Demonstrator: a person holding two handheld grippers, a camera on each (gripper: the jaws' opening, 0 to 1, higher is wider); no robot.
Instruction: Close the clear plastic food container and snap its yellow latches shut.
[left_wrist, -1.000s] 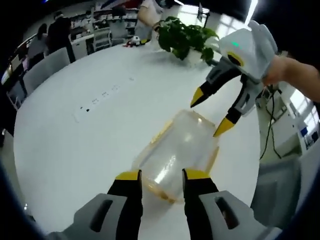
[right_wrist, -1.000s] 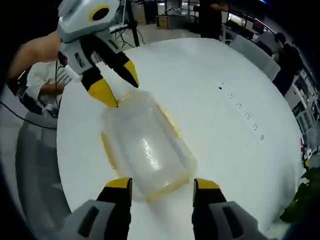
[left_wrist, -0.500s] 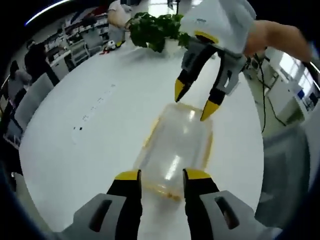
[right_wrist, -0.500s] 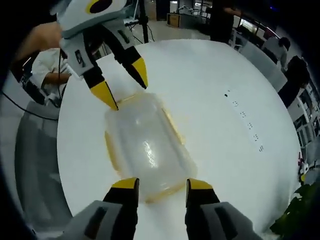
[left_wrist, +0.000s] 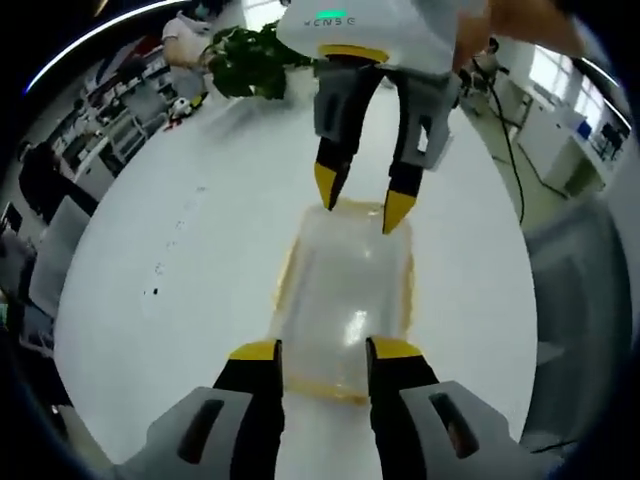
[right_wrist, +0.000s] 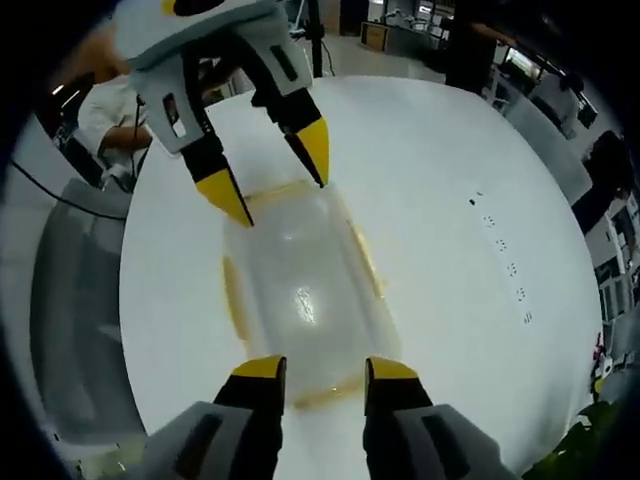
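Observation:
A clear plastic food container with yellow latches along its rim lies on the round white table, lid on. My left gripper is open with its yellow tips at the container's near end. Facing it, my right gripper hangs open over the far end, tips just above the rim. In the right gripper view the same container runs away from my right gripper, whose tips straddle its near end. The left gripper stands open over the far yellow latch.
A potted green plant stands at the table's far side. A strip of sockets is set into the tabletop. Grey chairs ring the table, and a person in white sits beyond its edge.
Both grippers have swung into line with the container's long axis, facing each other over its two ends. The right gripper's jaws have narrowed a little. The container has stayed put.

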